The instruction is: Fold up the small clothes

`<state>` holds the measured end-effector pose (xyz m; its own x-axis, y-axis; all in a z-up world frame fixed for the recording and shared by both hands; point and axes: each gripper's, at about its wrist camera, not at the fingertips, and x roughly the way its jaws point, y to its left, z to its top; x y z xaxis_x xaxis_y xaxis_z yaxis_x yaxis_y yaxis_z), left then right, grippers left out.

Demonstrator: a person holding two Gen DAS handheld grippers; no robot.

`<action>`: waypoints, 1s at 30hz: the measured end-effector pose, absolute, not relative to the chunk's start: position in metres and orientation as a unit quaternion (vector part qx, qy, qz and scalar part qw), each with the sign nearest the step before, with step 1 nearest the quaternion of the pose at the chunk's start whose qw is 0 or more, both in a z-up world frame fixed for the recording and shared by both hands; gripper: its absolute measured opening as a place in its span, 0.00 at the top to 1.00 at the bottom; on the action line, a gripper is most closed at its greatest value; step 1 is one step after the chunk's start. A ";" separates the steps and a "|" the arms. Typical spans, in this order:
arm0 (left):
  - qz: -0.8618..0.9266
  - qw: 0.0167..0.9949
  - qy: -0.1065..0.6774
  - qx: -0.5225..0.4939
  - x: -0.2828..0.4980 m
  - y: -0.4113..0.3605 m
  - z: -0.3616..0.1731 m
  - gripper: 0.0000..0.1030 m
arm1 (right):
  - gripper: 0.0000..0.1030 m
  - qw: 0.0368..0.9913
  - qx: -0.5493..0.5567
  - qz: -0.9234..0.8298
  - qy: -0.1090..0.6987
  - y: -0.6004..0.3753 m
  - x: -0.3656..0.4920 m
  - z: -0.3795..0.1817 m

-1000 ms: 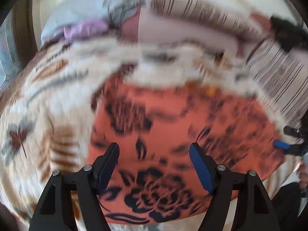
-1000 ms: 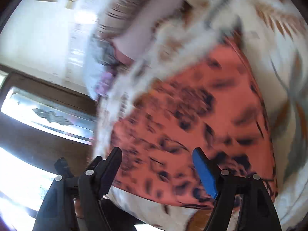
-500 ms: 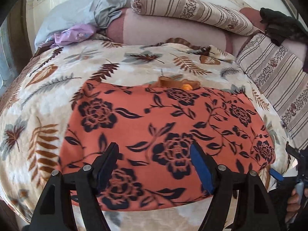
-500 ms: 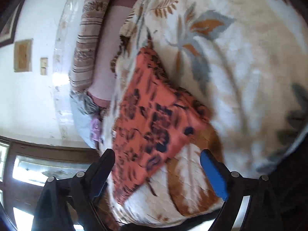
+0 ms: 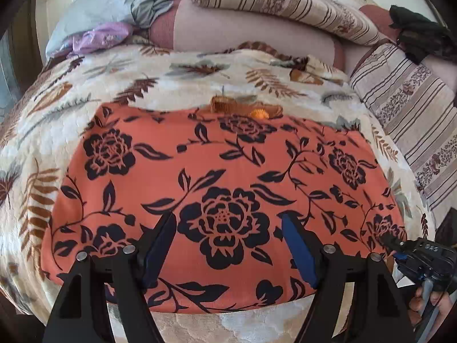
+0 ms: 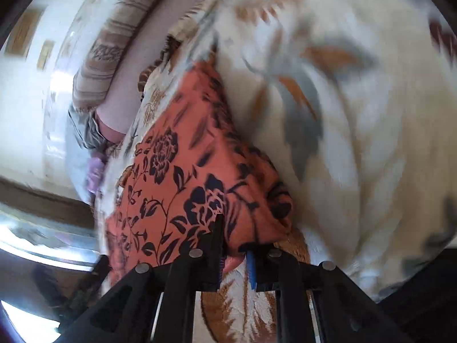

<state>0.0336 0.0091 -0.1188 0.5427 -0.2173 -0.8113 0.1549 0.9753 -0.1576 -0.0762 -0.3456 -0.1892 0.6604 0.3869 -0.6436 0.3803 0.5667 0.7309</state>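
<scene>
An orange garment (image 5: 228, 171) with black flowers lies flat on the leaf-patterned blanket (image 5: 200, 77). A brownish neck piece (image 5: 245, 108) peeks out at its far edge. My left gripper (image 5: 227, 220) hovers open over the garment's near edge, with nothing between its fingers. My right gripper (image 5: 400, 248) is at the garment's near right corner. In the right wrist view the garment (image 6: 177, 188) is blurred. There my right gripper (image 6: 234, 240) has its jaws closing, drawn narrow, with the bunched corner pinched between them.
Striped pillows (image 5: 285, 3) and a striped cushion (image 5: 408, 108) line the back and right of the bed. A grey-blue cloth (image 5: 114, 3), a purple cloth (image 5: 100, 35) and a black cloth (image 5: 420, 34) lie beyond. A hand (image 5: 428, 300) holds the right gripper's handle.
My right gripper rolled, came down onto the garment's corner and went from wide open to narrow around it. The left gripper's view steadied and drew back a little; its jaws stayed wide.
</scene>
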 end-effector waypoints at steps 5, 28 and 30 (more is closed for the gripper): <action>-0.102 0.876 0.471 -0.022 0.040 0.008 -0.129 0.26 | 0.53 0.779 0.472 0.031 0.411 -0.360 -0.094 -0.182; -0.096 0.878 0.467 0.030 0.057 -0.002 -0.156 0.22 | 0.17 0.838 0.349 -0.026 0.418 -0.383 -0.071 -0.126; -0.096 0.879 0.466 0.034 0.058 -0.004 -0.157 0.21 | 0.17 0.840 0.348 0.017 0.416 -0.387 -0.042 -0.115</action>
